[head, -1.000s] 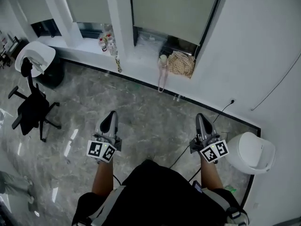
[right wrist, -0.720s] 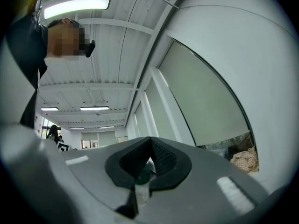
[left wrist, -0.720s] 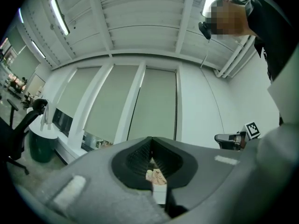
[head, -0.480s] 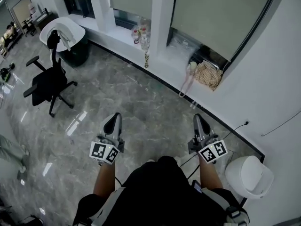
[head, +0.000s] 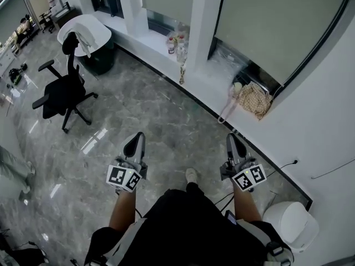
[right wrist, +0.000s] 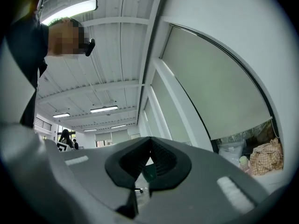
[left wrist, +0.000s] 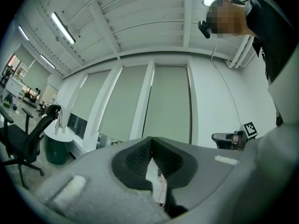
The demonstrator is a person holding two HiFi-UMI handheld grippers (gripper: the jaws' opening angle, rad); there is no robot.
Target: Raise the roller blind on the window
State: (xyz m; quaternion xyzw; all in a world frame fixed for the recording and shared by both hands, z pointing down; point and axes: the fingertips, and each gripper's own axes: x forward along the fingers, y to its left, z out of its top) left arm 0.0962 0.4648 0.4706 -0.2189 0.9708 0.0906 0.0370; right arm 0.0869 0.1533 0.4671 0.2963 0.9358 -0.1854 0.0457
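At the window (head: 262,76): blind (head: 266,21) hangs low and covers nearly all the glass, with just a dark strip open above the sill (head: 202,79)
Done so far: nothing that I can see, the blind doesn't look raised at all
Left tool (head: 135,144): jaws pressed together, nothing in them, held out over the floor (head: 166,121)
Right tool (head: 235,143): same deal, jaws together and empty
Gap to the blind: both tools are well apart from it, with a stretch of floor in between
Pull cord: can't really pick one out from here, too small to tell
Left to do: pretty much all of it. My guess is get in close, find the pull, grab it, then run the blind up
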